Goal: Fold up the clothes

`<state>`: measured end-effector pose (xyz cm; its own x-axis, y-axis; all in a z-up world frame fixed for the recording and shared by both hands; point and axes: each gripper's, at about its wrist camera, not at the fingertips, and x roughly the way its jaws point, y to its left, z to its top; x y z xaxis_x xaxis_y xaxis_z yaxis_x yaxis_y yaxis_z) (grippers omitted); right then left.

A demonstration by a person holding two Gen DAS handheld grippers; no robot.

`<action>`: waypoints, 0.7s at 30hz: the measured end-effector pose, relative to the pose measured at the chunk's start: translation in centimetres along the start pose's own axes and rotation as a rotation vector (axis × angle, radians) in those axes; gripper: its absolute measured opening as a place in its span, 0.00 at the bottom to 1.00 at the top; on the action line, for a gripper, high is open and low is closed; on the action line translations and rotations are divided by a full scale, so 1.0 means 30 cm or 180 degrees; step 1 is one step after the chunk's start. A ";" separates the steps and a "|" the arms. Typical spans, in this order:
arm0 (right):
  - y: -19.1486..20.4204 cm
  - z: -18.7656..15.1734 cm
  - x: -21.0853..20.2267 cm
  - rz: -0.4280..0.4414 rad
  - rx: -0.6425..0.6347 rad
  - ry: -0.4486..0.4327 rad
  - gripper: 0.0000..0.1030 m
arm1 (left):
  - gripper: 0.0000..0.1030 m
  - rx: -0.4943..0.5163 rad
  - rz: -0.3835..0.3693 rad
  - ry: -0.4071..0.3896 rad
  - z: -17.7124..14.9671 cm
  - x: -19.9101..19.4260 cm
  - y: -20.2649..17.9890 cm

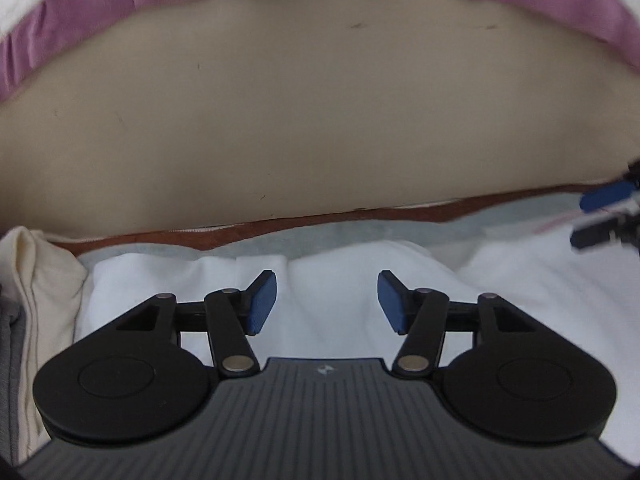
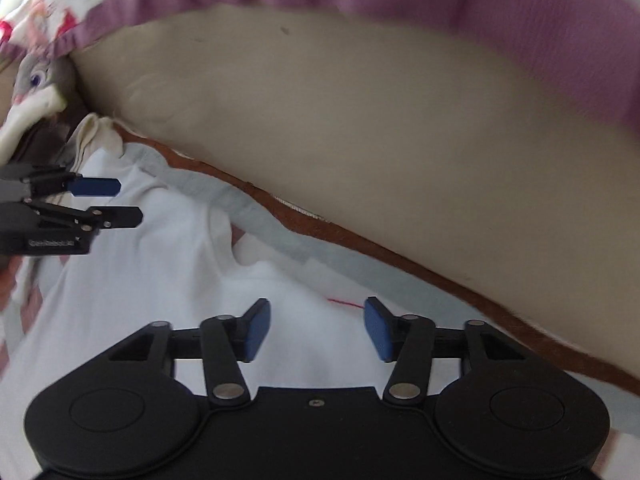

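Folding looks barely begun, I judge: the white garment (image 1: pixel 344 280) lies rumpled on other clothes at the near edge of the beige tabletop (image 1: pixel 304 120). My left tongs (image 1: pixel 326 302) and right tongs (image 2: pixel 316 330) both gape wide above it, gripping nothing; whether they touch it I cannot tell.

White garment (image 1: pixel 336 292) with grey collar band (image 1: pixel 320 236); beige surface (image 1: pixel 304 120) edged brown; purple fabric (image 2: pixel 500 12); blue pads (image 1: pixel 262 304) on black linkages.
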<state>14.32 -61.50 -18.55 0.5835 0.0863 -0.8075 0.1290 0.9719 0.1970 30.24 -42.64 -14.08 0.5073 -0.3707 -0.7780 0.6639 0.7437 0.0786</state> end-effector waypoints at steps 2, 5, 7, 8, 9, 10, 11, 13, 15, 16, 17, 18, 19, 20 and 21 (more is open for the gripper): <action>0.007 -0.013 0.040 -0.0047 -0.0103 0.0041 0.61 | 0.54 -0.0113 -0.0022 0.0073 0.018 0.033 0.003; 0.019 -0.033 0.097 -0.0111 -0.0216 0.0131 0.61 | 0.55 -0.0222 -0.0052 0.0095 0.019 0.048 0.013; 0.029 -0.045 0.132 -0.0149 -0.0259 0.0213 0.61 | 0.57 -0.0296 -0.0080 0.0103 0.015 0.055 0.024; 0.036 -0.053 0.143 -0.0166 -0.0298 0.0218 0.61 | 0.57 -0.0315 -0.0089 0.0129 0.012 0.057 0.029; 0.046 -0.064 0.141 -0.0179 -0.0366 0.0163 0.61 | 0.57 -0.0300 -0.0071 0.0167 0.004 0.057 0.031; 0.057 -0.075 0.137 -0.0182 -0.0428 0.0114 0.44 | 0.57 -0.0245 -0.0040 0.0209 -0.008 0.053 0.032; 0.069 -0.086 0.123 -0.0178 -0.0469 0.0052 0.25 | 0.57 -0.0173 -0.0028 0.0238 -0.021 0.048 0.038; 0.101 -0.110 0.086 -0.0201 -0.0507 -0.0150 0.04 | 0.57 -0.0047 -0.0011 0.0281 -0.047 0.035 0.050; 0.135 -0.159 0.028 -0.0061 -0.0485 -0.0354 0.04 | 0.57 -0.0057 -0.0033 0.0239 -0.068 0.016 0.064; 0.152 -0.189 -0.006 0.0047 -0.0461 -0.0457 0.04 | 0.57 -0.0083 -0.0039 0.0210 -0.074 0.006 0.070; 0.169 -0.219 -0.040 0.0154 -0.0436 -0.0560 0.04 | 0.57 -0.0123 -0.0033 0.0173 -0.074 -0.004 0.074; 0.187 -0.252 -0.072 0.0246 -0.0429 -0.0639 0.04 | 0.57 -0.0163 -0.0026 0.0135 -0.075 -0.013 0.078; 0.205 -0.291 -0.098 0.0310 -0.0456 -0.0664 0.04 | 0.57 -0.0206 -0.0024 0.0086 -0.078 -0.025 0.083; 0.221 -0.331 -0.117 0.0370 -0.0496 -0.0663 0.04 | 0.57 -0.0256 -0.0031 0.0014 -0.081 -0.040 0.086; 0.236 -0.371 -0.136 0.0430 -0.0535 -0.0661 0.04 | 0.57 -0.0303 -0.0057 -0.0060 -0.077 -0.054 0.087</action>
<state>3.94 -52.53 -20.04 0.7401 0.1875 -0.6458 -0.0856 0.9788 0.1861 29.88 -38.81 -14.07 0.5068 -0.3941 -0.7667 0.6182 0.7860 0.0045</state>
